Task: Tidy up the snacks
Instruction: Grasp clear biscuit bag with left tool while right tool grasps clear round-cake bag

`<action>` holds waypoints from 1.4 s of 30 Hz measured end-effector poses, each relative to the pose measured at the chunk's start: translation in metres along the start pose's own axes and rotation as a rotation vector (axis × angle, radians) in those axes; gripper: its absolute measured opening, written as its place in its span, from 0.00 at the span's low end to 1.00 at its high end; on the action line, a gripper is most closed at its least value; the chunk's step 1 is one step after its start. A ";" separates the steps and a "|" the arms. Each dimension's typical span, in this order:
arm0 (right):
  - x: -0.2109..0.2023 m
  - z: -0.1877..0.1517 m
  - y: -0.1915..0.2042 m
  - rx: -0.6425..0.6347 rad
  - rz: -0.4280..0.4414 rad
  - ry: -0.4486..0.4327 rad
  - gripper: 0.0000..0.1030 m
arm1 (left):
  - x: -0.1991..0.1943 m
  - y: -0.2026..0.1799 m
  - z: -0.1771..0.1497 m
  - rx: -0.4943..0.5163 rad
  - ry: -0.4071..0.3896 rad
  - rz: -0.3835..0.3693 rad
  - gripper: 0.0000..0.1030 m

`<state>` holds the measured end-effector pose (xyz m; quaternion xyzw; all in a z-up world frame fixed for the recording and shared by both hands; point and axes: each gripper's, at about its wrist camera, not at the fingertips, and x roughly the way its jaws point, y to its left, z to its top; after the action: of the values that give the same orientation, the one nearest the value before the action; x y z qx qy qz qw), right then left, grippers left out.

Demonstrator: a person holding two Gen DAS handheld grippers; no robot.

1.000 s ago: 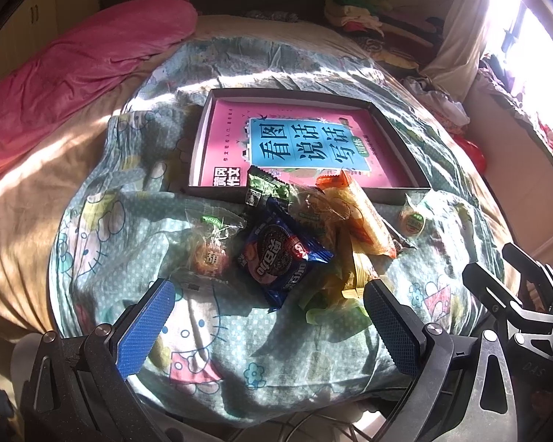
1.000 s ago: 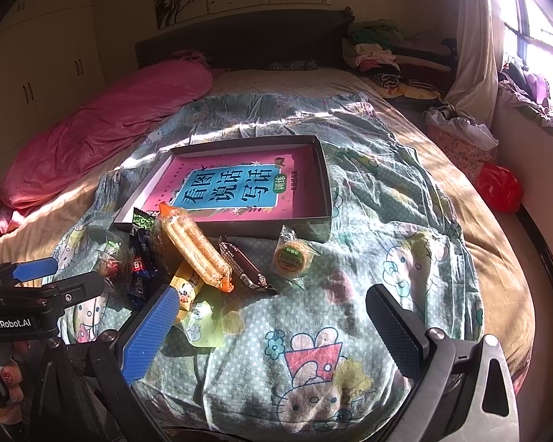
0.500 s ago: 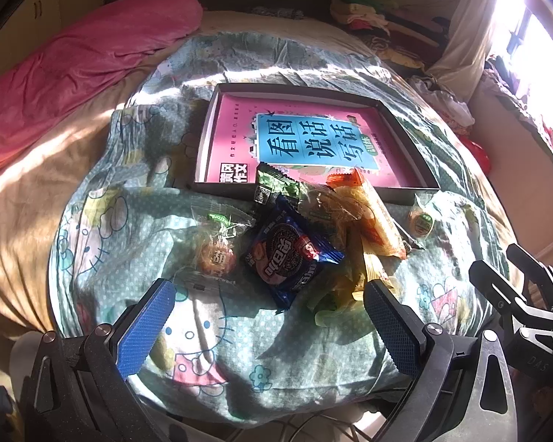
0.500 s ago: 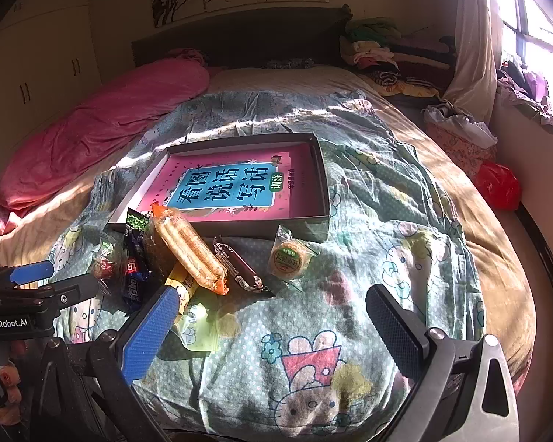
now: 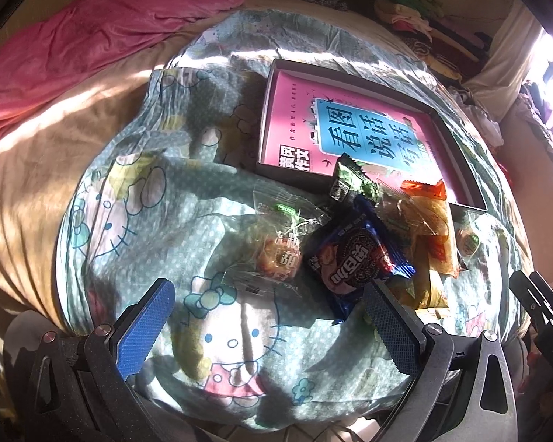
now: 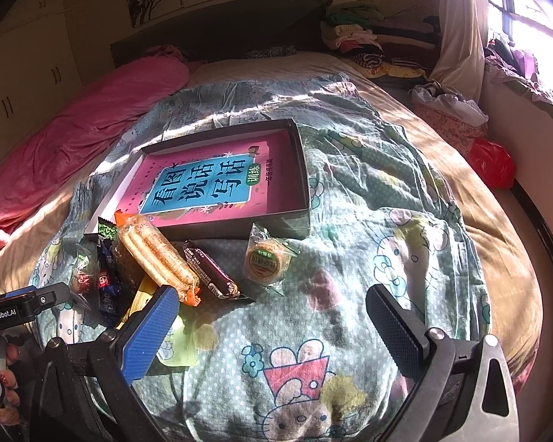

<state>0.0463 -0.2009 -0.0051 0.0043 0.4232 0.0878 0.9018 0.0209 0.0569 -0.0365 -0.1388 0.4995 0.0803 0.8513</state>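
Note:
A pile of wrapped snacks lies on the cartoon-print quilt in front of a shallow dark box (image 5: 287, 176) (image 6: 298, 221) with a pink and blue printed bottom. In the left wrist view a blue cookie pack (image 5: 357, 258) sits beside a clear-wrapped pastry (image 5: 280, 254), a green packet (image 5: 350, 184) and an orange cracker pack (image 5: 431, 221). The right wrist view shows the cracker pack (image 6: 155, 254), a dark bar (image 6: 210, 272) and a round wrapped cake (image 6: 265, 261). My left gripper (image 5: 265, 324) hangs open just short of the pastry and cookie pack. My right gripper (image 6: 272, 328) is open, empty, near the cake.
A pink duvet (image 5: 103, 37) (image 6: 77, 140) lies along the left of the bed. Folded clothes (image 6: 354, 33) are stacked by the headboard, a red bag (image 6: 492, 164) sits on the floor at right. A hand (image 6: 7, 379) holds the left gripper's frame at lower left.
The left gripper has swung left and moved closer, so the pastry and cookie pack now sit just beyond its fingers. The right gripper edged slightly forward. Both stayed open.

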 end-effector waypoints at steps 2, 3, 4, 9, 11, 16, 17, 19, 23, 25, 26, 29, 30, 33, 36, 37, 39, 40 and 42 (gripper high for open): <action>0.003 0.000 -0.001 0.005 -0.003 0.008 0.99 | 0.005 0.006 0.003 -0.016 0.004 0.002 0.98; 0.004 0.000 -0.002 0.005 -0.004 0.010 0.99 | 0.007 0.009 0.005 -0.026 0.004 0.003 0.98; 0.005 0.000 -0.002 0.006 -0.005 0.012 0.99 | 0.009 0.012 0.007 -0.036 0.003 0.007 0.98; 0.012 0.004 -0.003 0.005 -0.011 0.018 0.99 | 0.020 0.014 0.014 -0.048 0.011 -0.004 0.97; 0.015 0.006 -0.003 0.004 -0.017 0.022 0.99 | 0.026 0.013 0.015 -0.044 0.036 -0.019 0.95; 0.027 0.009 -0.010 0.033 -0.030 0.050 0.99 | 0.033 0.007 0.014 -0.029 0.060 -0.058 0.79; 0.030 0.010 -0.012 0.042 -0.034 0.058 0.99 | 0.036 0.007 0.014 -0.030 0.069 -0.064 0.77; 0.035 0.012 -0.016 0.065 -0.036 0.070 0.99 | 0.040 0.007 0.014 -0.037 0.087 -0.083 0.73; 0.046 0.017 -0.022 0.103 -0.031 0.087 0.99 | 0.045 0.004 0.016 -0.031 0.098 -0.091 0.65; 0.053 0.018 -0.024 0.125 -0.010 0.103 0.97 | 0.047 0.003 0.016 -0.025 0.098 -0.092 0.64; 0.057 0.018 -0.024 0.131 -0.003 0.115 0.96 | 0.048 0.003 0.017 -0.025 0.103 -0.096 0.63; 0.069 0.018 -0.022 0.141 0.015 0.153 0.84 | 0.050 0.002 0.018 -0.022 0.106 -0.098 0.63; 0.072 0.017 -0.020 0.140 0.020 0.162 0.79 | 0.050 0.003 0.018 -0.021 0.107 -0.099 0.63; 0.079 0.016 -0.016 0.130 0.036 0.182 0.71 | 0.052 0.003 0.021 -0.022 0.108 -0.101 0.63; 0.086 0.017 -0.013 0.125 0.045 0.196 0.65 | 0.055 0.004 0.022 -0.022 0.110 -0.099 0.58; 0.088 0.017 -0.012 0.123 0.044 0.197 0.62 | 0.056 0.004 0.023 -0.021 0.112 -0.100 0.57; 0.091 0.019 -0.011 0.121 0.048 0.196 0.58 | 0.057 0.004 0.024 -0.019 0.115 -0.102 0.57; 0.092 0.020 -0.010 0.118 0.052 0.196 0.54 | 0.057 0.004 0.024 -0.017 0.116 -0.103 0.57; 0.096 0.021 -0.007 0.104 0.058 0.200 0.47 | 0.059 0.003 0.025 -0.011 0.116 -0.103 0.56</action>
<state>0.1235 -0.1909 -0.0651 0.0544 0.5147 0.0917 0.8507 0.0700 0.0671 -0.0771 -0.1735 0.5398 0.0312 0.8231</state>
